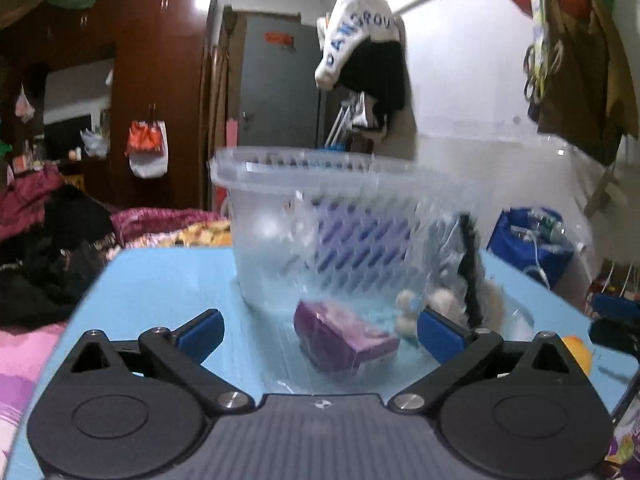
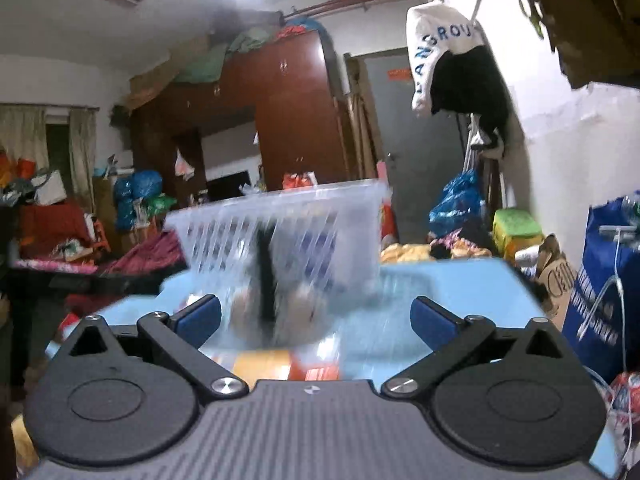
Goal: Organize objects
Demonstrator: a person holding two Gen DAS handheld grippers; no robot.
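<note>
We note a clear plastic basket (image 1: 320, 216) with slotted walls standing on the light blue table (image 1: 160, 288). A purple box (image 1: 340, 338) lies tilted in front of it. A black flat item (image 1: 472, 272) stands upright beside white round objects (image 1: 408, 312). Motion blur obscures further detail.

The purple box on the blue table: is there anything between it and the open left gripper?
Nothing visible. The purple box lies on the blue table just ahead of the left gripper, whose jaws stand open on either side. The clear basket stands behind the box.
</note>
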